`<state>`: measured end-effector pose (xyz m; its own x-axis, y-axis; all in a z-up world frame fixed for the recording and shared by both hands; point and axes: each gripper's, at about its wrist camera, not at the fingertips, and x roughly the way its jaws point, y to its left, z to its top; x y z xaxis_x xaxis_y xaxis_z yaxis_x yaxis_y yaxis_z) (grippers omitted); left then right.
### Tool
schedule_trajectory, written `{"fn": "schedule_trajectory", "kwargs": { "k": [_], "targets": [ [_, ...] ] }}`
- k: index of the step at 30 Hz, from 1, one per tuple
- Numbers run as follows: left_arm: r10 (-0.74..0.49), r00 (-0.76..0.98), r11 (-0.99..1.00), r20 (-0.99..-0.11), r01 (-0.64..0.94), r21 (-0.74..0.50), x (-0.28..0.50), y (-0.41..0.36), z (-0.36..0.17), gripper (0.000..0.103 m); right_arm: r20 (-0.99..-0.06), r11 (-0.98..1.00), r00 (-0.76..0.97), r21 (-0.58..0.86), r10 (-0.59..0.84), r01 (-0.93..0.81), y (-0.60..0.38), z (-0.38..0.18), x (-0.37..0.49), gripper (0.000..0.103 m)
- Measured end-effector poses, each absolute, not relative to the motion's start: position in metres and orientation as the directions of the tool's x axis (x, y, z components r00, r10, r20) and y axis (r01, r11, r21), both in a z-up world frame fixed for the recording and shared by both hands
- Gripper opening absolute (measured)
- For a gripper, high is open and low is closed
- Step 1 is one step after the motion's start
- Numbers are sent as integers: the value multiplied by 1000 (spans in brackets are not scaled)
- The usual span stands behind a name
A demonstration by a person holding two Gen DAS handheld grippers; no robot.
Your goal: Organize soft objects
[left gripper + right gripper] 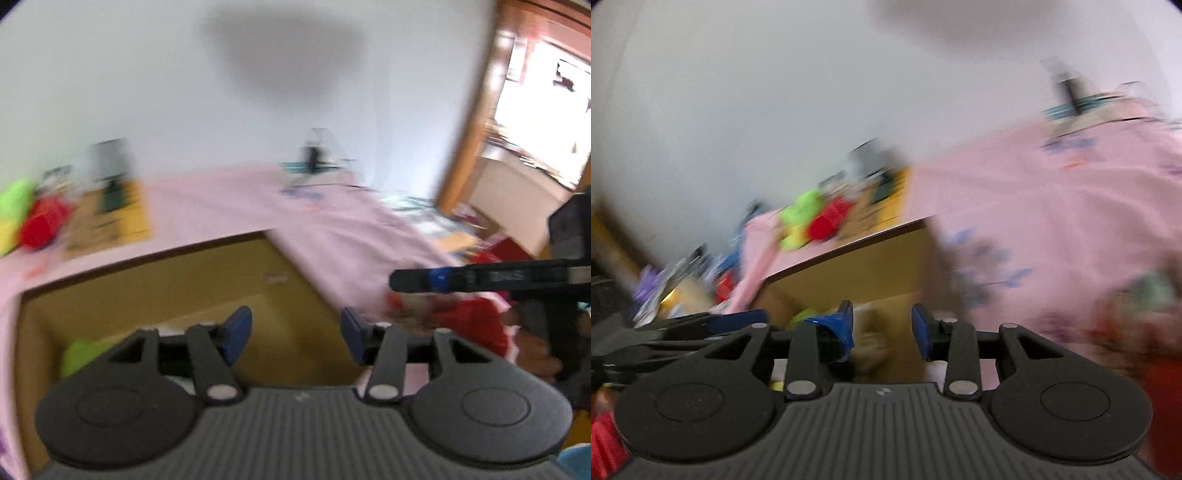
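With the cardboard box [177,295] taken as the reference, the left gripper [291,338] hangs over its open top with jaws apart and nothing between them, and the right gripper [882,326] faces the same opening, also parted and empty. A lime-green soft item [79,356] already lies inside the box at its left end. The red soft item [476,325] lies outside on the pink cloth [351,229], just beyond the box's right wall, nearer the right gripper; blur hides its long axis.

Bright daylight from a blown-out window [543,110], heavy motion blur, fisheye bending at the edges.
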<state>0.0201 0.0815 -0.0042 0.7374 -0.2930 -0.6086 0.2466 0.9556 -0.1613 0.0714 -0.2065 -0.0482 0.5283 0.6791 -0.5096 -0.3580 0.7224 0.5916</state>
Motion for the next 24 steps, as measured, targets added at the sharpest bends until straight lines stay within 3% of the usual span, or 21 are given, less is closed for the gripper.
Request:
{"fn": "schedule_trajectory", "kwargs": {
  "k": [5, 10, 16, 21, 24],
  "targets": [
    [-505, 614, 851, -607, 471, -232, 38, 12, -13, 51, -614, 898, 674, 402, 410, -180, -290, -46, 48, 20],
    [-627, 436, 725, -646, 630, -278, 46, -70, -42, 55, -714, 958, 667, 286, 214, -1, -367, -61, 32, 21],
    [-693, 263, 615, -671, 702, -361, 49, -146, -75, 59, -767, 909, 567, 411, 301, 73, -417, -88, 26, 22],
    [-647, 203, 611, -735, 715, -340, 60, -190, -104, 59, -781, 892, 524, 444, 341, 81, -422, -106, 29, 22],
    [-626, 183, 633, -758, 686, -358, 68, -202, -118, 59, -762, 844, 474, 532, 441, 70, -422, -121, 38, 23]
  ]
}}
